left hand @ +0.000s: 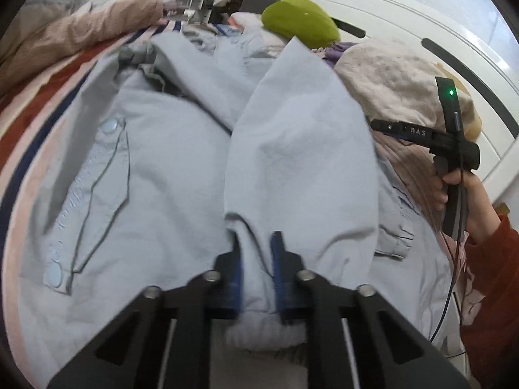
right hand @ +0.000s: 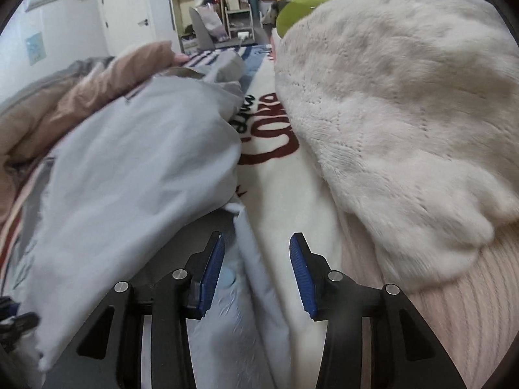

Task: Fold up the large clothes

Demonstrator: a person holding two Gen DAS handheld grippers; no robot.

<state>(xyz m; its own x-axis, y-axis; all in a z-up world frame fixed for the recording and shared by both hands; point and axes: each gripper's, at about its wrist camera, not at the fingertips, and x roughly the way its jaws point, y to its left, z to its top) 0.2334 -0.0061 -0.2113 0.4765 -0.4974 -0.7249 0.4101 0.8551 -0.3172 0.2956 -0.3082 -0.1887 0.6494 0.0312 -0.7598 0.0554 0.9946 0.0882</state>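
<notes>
Left gripper (left hand: 256, 272) pinches the pale blue jacket's (left hand: 155, 168) sleeve fold between its pads.

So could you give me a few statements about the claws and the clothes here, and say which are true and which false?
1. The left claw is pinched shut on the blue jacket. True.
2. The right claw is clamped tight on the fluffy throw. False: its blue pads stand apart, with only a loose jacket edge between them, and the throw lies to one side.
3. A green cushion sits beyond the jacket. True.
4. The jacket's pocket flap has red buttons. False: the snaps are pale blue.
5. A hand in a red sleeve holds the right claw's handle. True.
</notes>
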